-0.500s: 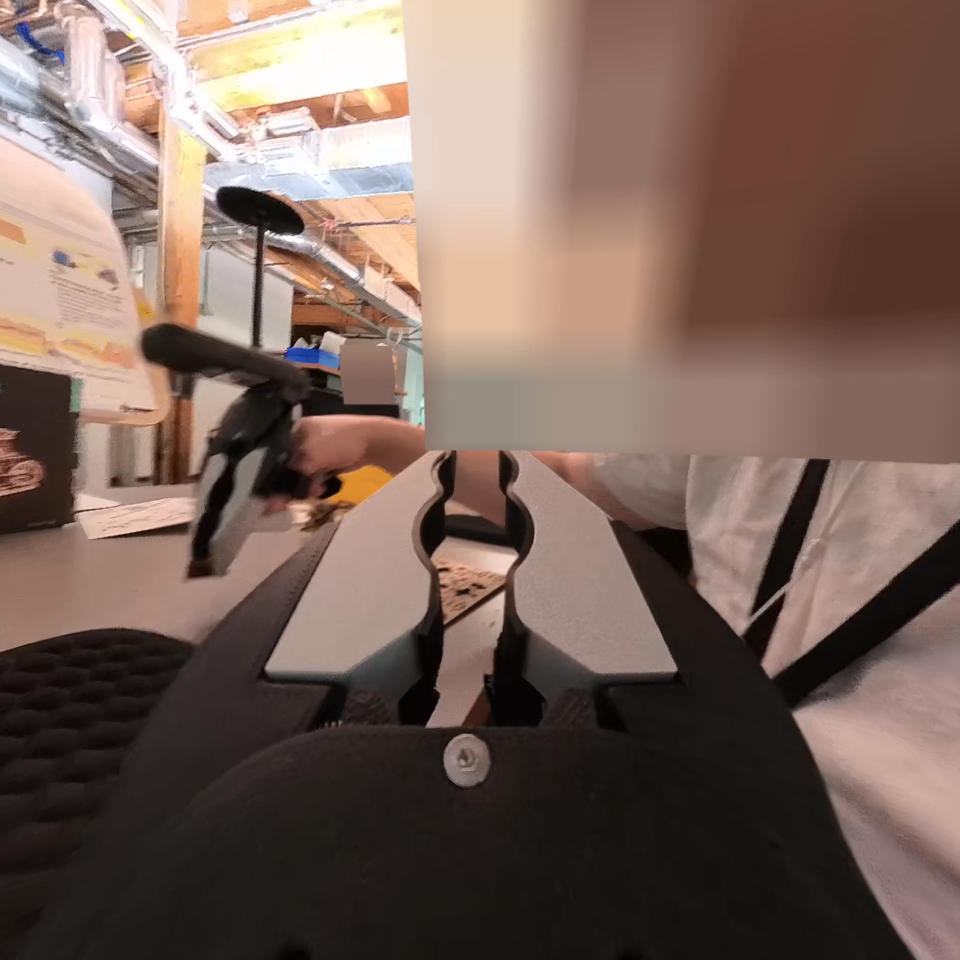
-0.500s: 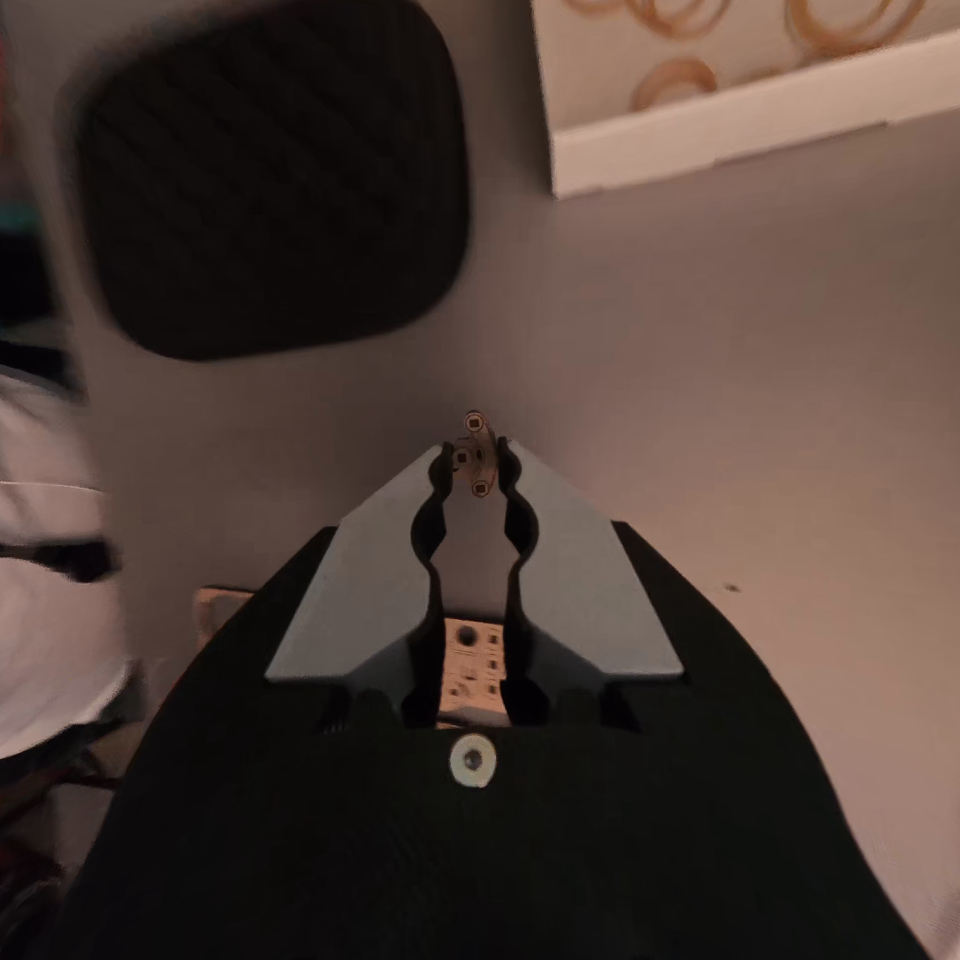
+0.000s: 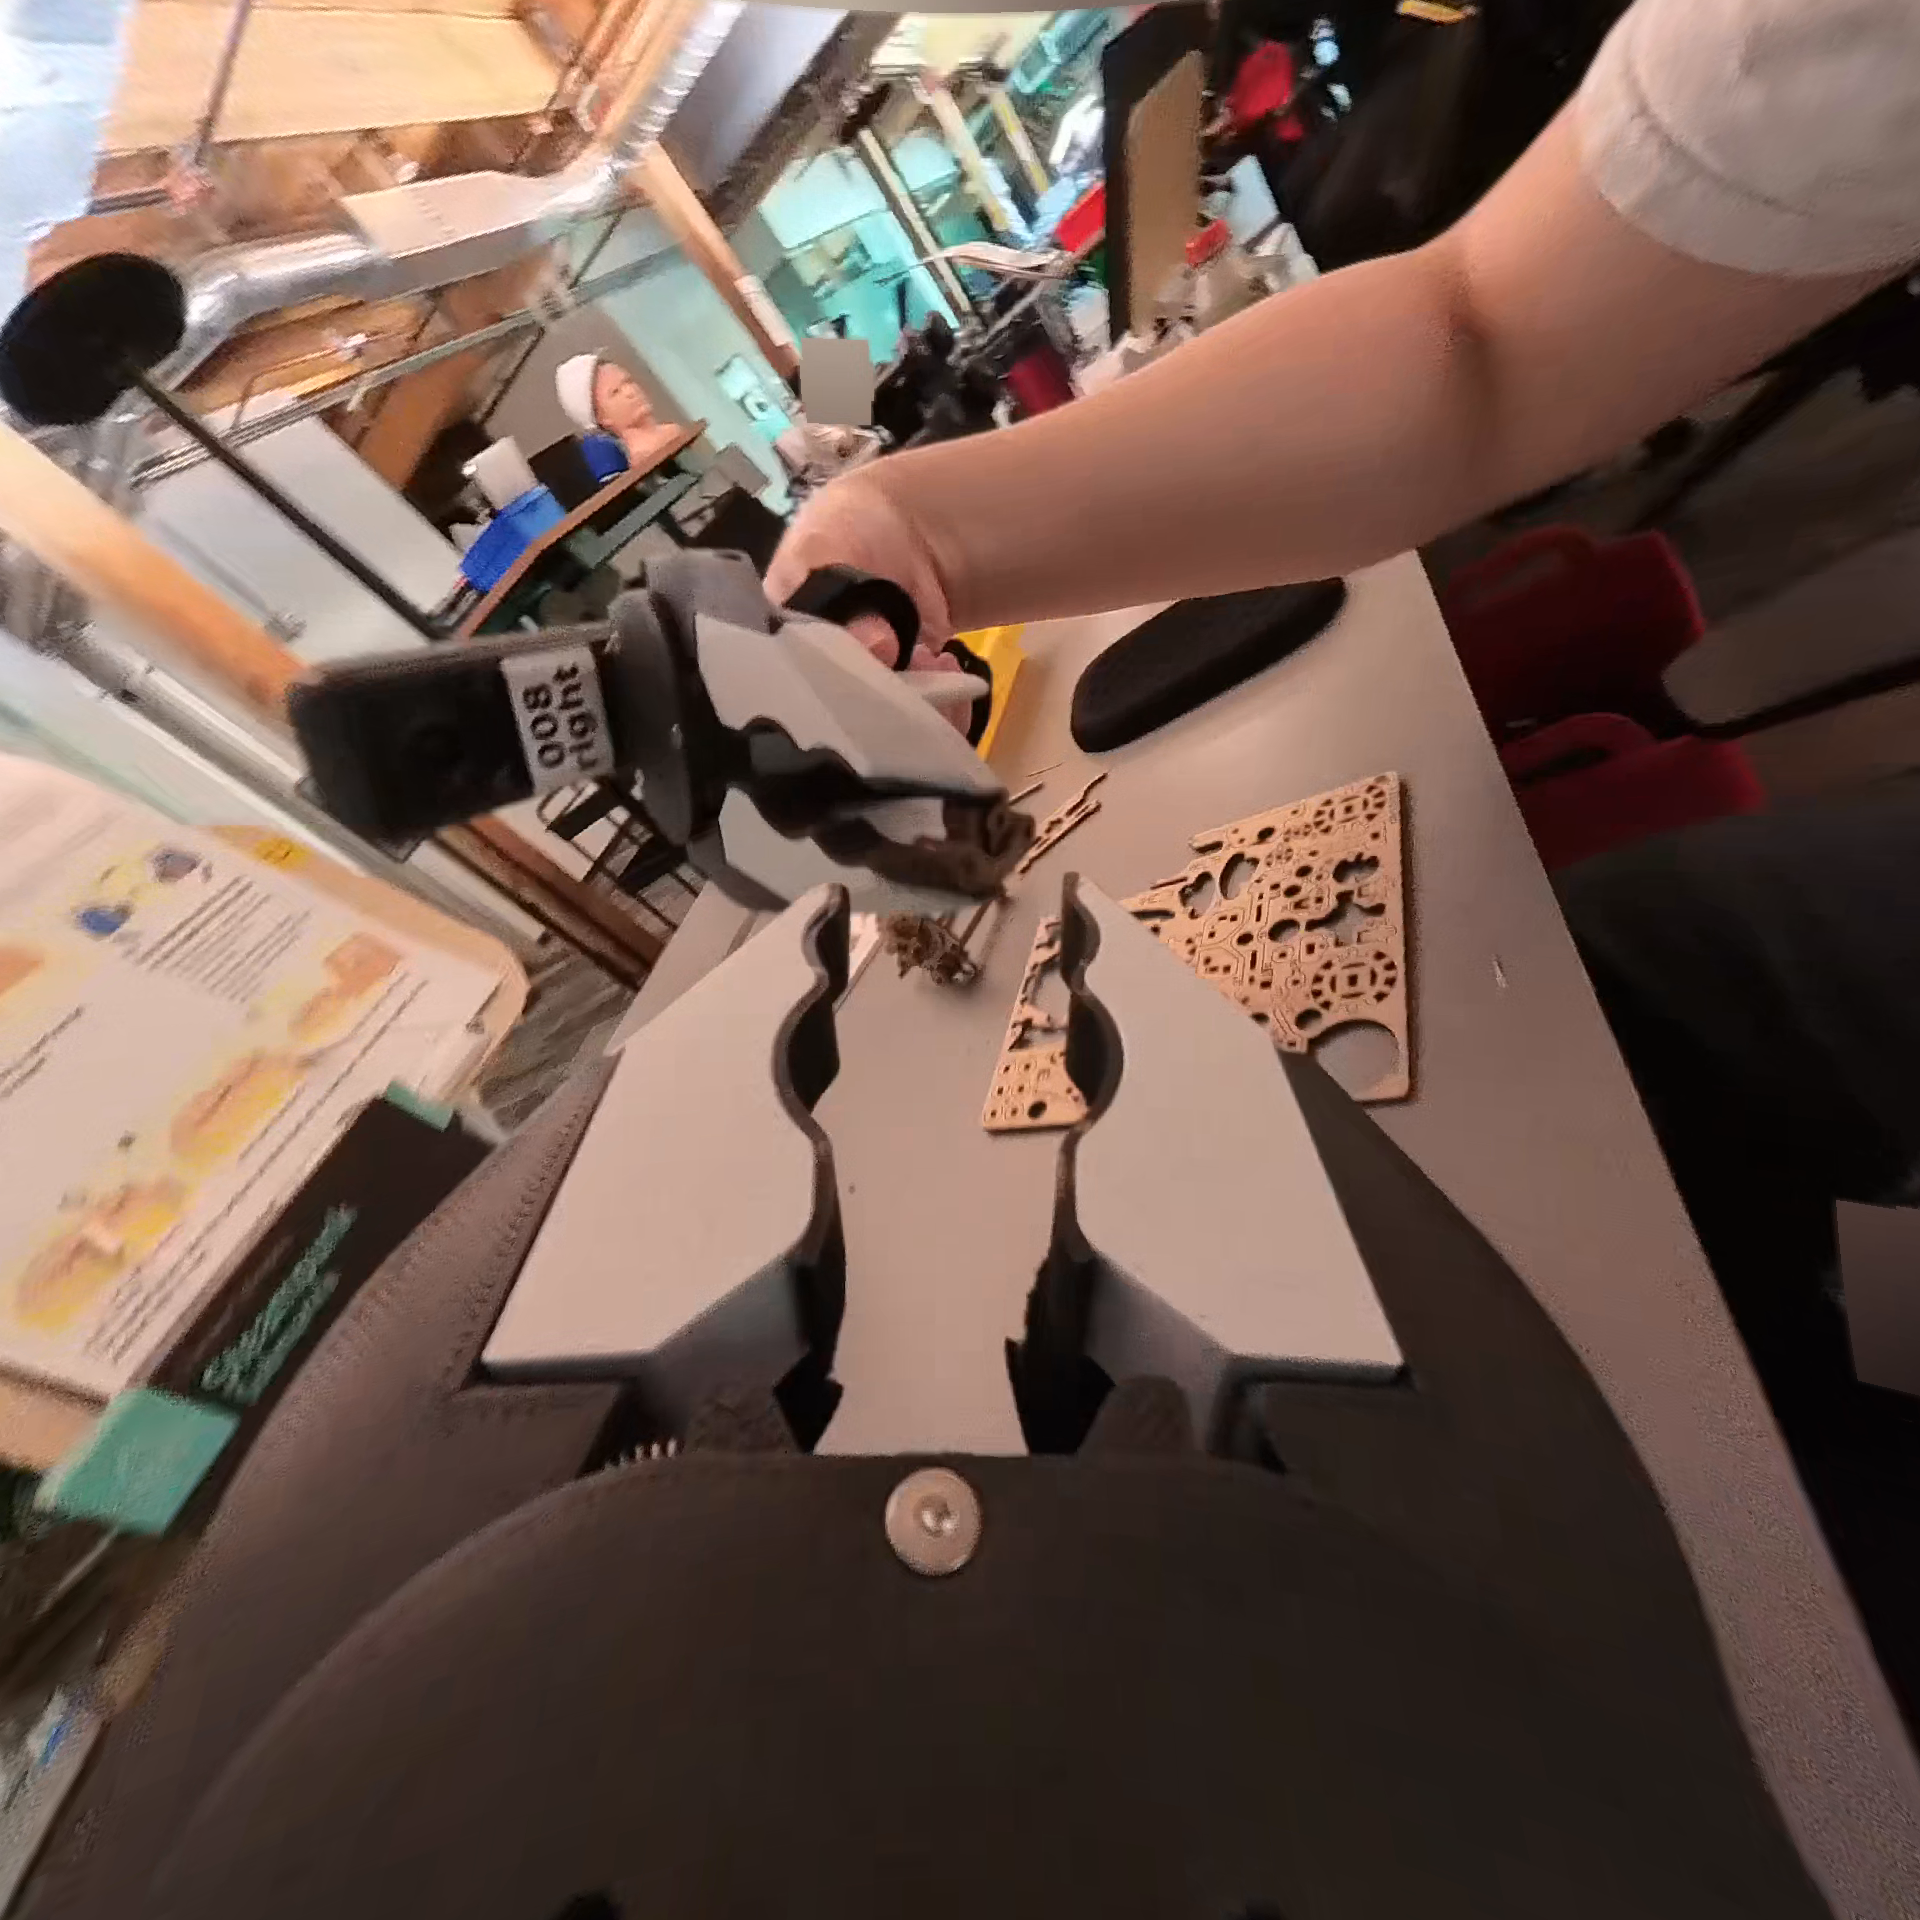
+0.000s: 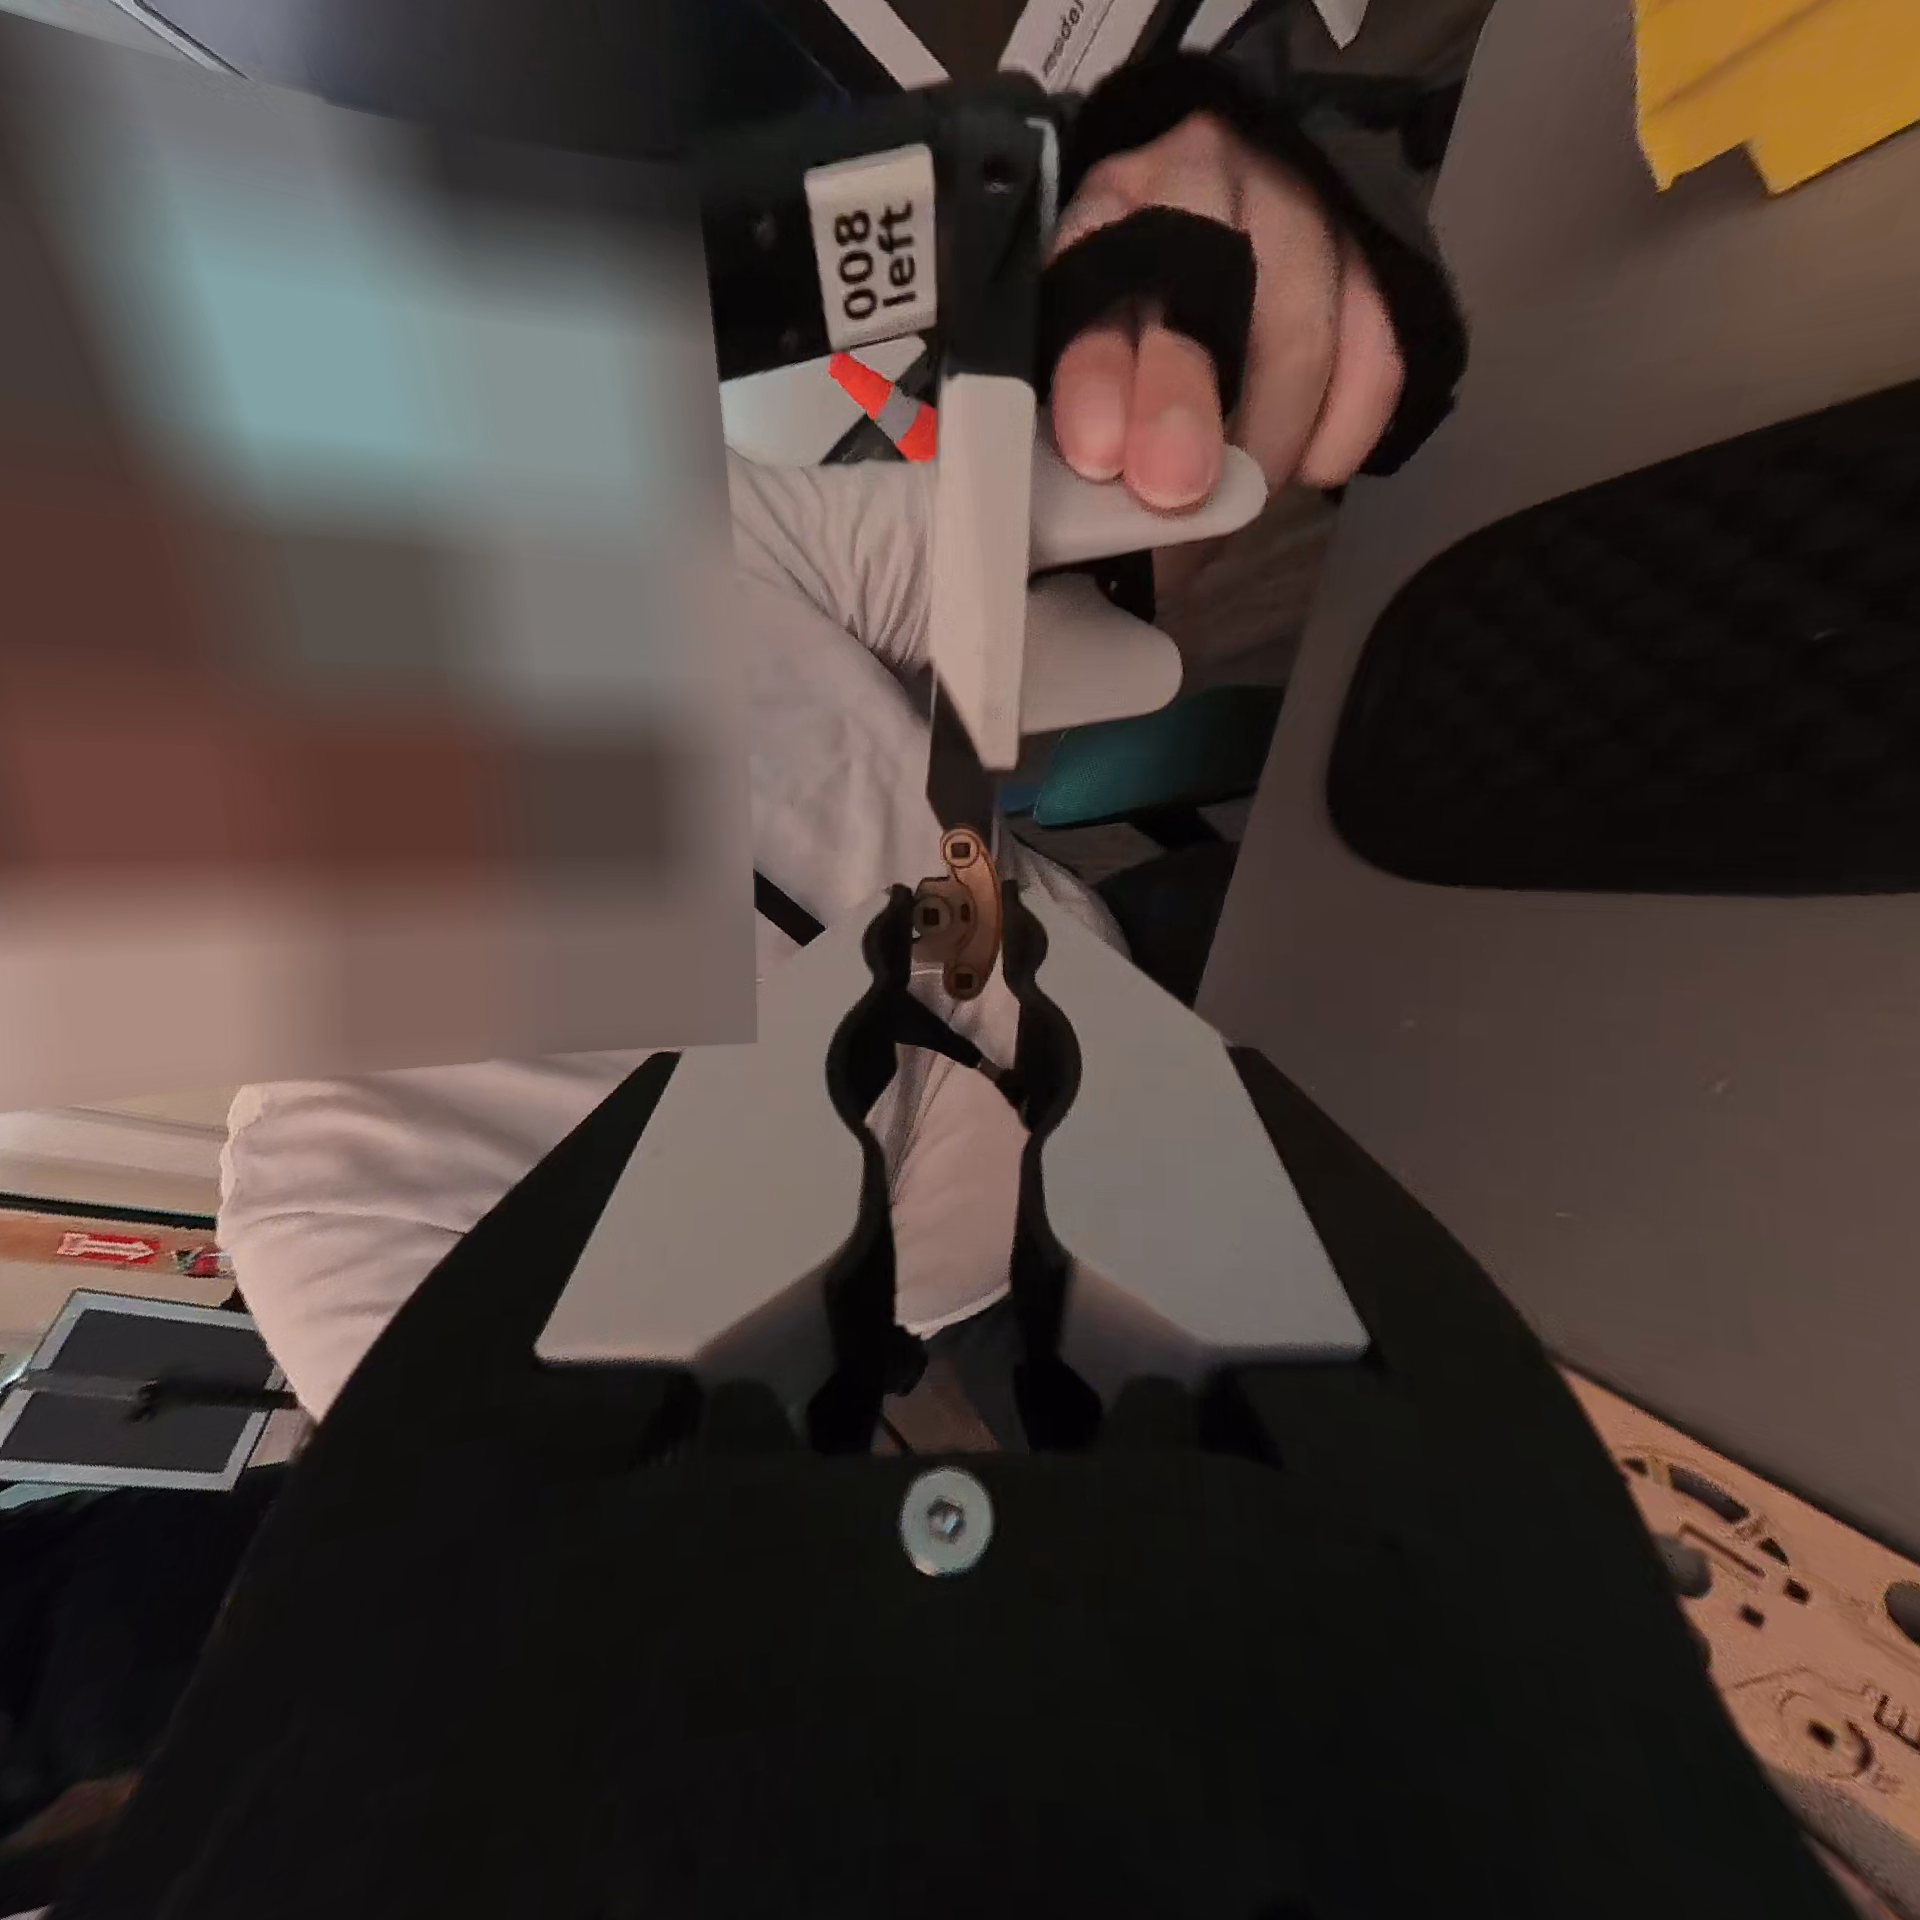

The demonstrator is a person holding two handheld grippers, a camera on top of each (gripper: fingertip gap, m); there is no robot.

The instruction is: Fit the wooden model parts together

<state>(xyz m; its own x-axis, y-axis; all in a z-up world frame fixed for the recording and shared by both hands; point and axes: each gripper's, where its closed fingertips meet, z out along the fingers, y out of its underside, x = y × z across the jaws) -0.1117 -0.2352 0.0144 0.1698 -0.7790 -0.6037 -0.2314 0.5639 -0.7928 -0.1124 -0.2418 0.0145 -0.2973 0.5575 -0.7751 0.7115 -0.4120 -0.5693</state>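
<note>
instruction sheet [image 3: 156, 1039]: blurred, cut off left | fretwork sheet [image 4: 1787, 1704]: cut off right

The worktop [image 3: 1195, 748] is plain grey. The laser-cut wooden sheets [image 3: 1288, 935] are pale tan with dark-edged circular and square cutouts. The small wooden crescent piece [image 4: 961, 912] is brown-tan with dark outlines. Both pads [image 3: 1210, 660] are black and quilted. The left gripper [image 3: 951, 914] and right gripper [image 4: 956, 935] are light grey on black.

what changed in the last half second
The left tongs opened wide from nearly shut and now point down the table at the wooden sheets. The right tongs swung off the tabletop to face the person. Unchanged: they stay shut on the small curved wooden piece.
</note>
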